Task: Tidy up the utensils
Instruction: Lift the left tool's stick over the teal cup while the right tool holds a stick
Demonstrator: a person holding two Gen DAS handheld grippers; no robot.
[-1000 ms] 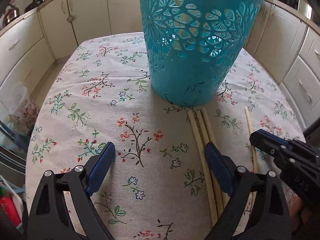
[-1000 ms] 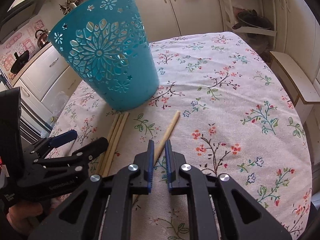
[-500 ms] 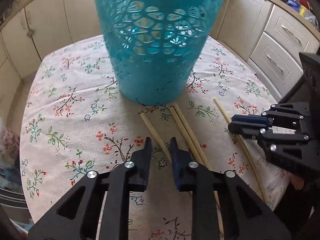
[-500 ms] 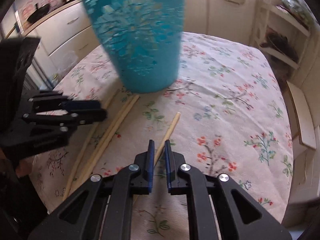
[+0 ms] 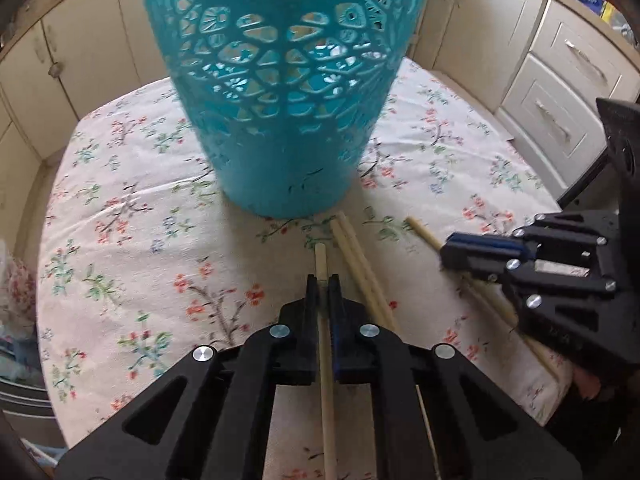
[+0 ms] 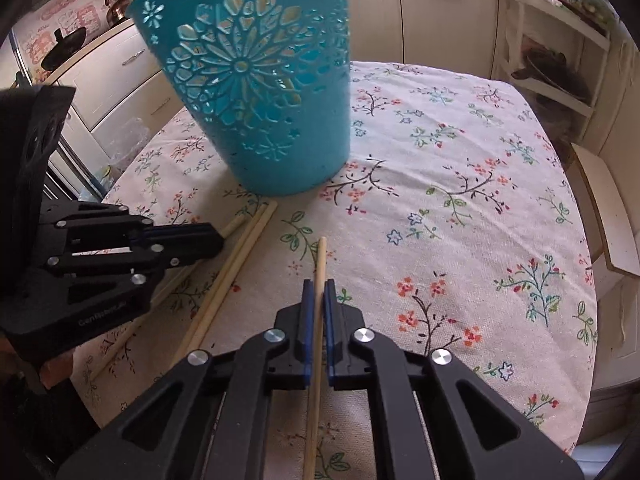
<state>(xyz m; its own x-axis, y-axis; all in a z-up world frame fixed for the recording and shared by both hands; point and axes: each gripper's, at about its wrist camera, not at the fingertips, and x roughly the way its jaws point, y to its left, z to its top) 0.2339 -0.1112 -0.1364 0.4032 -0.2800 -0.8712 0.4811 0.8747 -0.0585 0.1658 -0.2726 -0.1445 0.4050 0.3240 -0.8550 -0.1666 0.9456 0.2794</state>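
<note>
A tall teal openwork basket (image 5: 280,100) (image 6: 260,100) stands upright on the flowered tablecloth. My left gripper (image 5: 322,280) is shut on one pale wooden chopstick (image 5: 320,254) whose tip points at the basket's base. Two loose chopsticks (image 5: 356,264) (image 6: 240,256) lie side by side just right of it. My right gripper (image 6: 318,284) is shut on another chopstick (image 6: 321,256). Each gripper shows in the other's view: the right gripper (image 5: 446,252) with its chopstick (image 5: 420,230), and the left gripper (image 6: 218,240).
The round table's cloth (image 6: 460,200) drops off at the right and near edges. Cream cabinets (image 5: 560,92) ring the table. A kettle (image 6: 118,2) and a pan sit on the far left counter, and open shelves (image 6: 552,60) stand at the right.
My left gripper went from wide open to shut on the leftmost chopstick of the group. Both grippers rolled, so each held chopstick now runs straight ahead between the fingers.
</note>
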